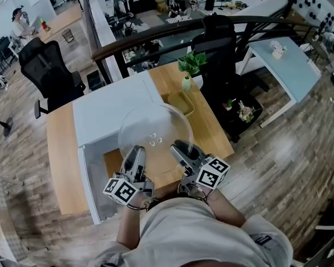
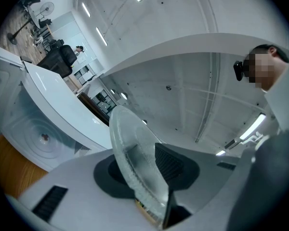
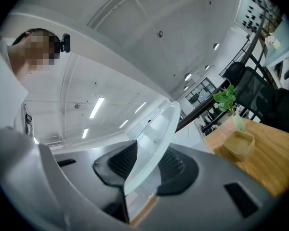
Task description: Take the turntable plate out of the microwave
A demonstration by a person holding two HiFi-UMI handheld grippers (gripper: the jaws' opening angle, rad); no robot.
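**Turntable plate held clear of the microwave by two rim grips**

Head view, centre: the clear glass turntable plate (image 1: 156, 131) hangs in the air in front of the person. It overlaps the near right corner of the white microwave (image 1: 114, 113) and the wooden table (image 1: 209, 121) beside it, and rests on neither. The left gripper (image 1: 138, 153) and right gripper (image 1: 178, 149) each clamp its near rim, a little apart from one another. In both gripper views the rim passes between the ribbed pads, with the jaws drawn in narrow on the glass. Two grips on one edge probably serve to share the weight and keep the smooth disc from tipping or swinging.

At the left of the left gripper view lies the bare white cavity with its drive hub (image 2: 44, 137), so the plate has left its seat. The grey panel at lower left of the head view appears to be the open door (image 1: 92, 182).

Removal is judged all but done, and only setting the plate down remains. The table at upper centre carries a tan dish (image 1: 181, 102) and a potted plant (image 1: 191, 65), which any set-down must avoid.
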